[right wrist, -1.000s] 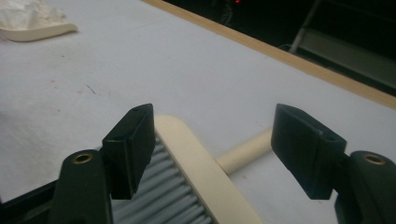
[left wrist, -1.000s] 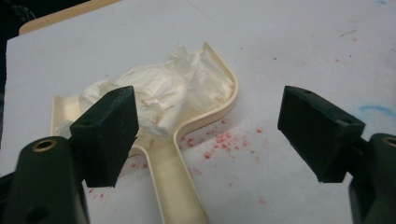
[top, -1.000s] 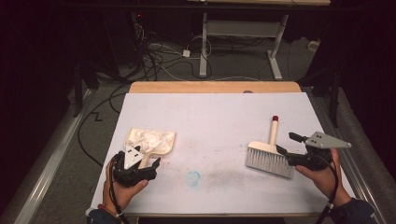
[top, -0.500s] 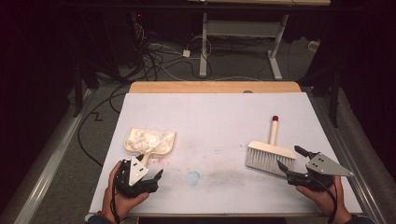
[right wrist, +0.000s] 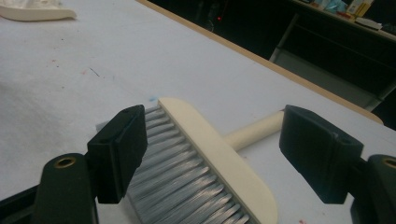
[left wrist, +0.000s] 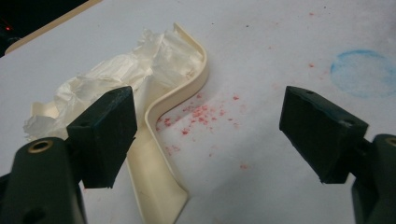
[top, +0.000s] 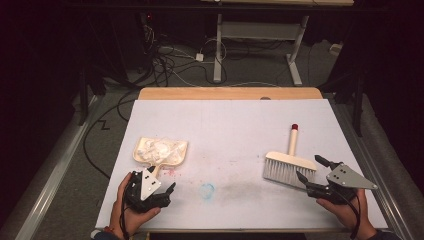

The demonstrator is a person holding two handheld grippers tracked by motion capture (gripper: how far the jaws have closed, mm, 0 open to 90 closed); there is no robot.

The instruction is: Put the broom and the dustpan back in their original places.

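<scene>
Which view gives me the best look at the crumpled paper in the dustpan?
The left gripper view: the crumpled paper lies close up in the dustpan. The high view shows it small and whole. The right gripper view catches the dustpan's edge at top left.

My two black-jawed grippers, the left gripper [top: 162,192] and the right gripper [top: 312,173], each carry a grey three-cornered plate. Beside my left one the cream plastic dustpan [top: 172,155] holds crumpled white paper [top: 155,149]. Ahead of my right one lies the cream hand brush with grey bristles and a red-tipped handle [top: 289,162]. The white table sheet [top: 230,125] shows red specks and a blue ring.
</scene>
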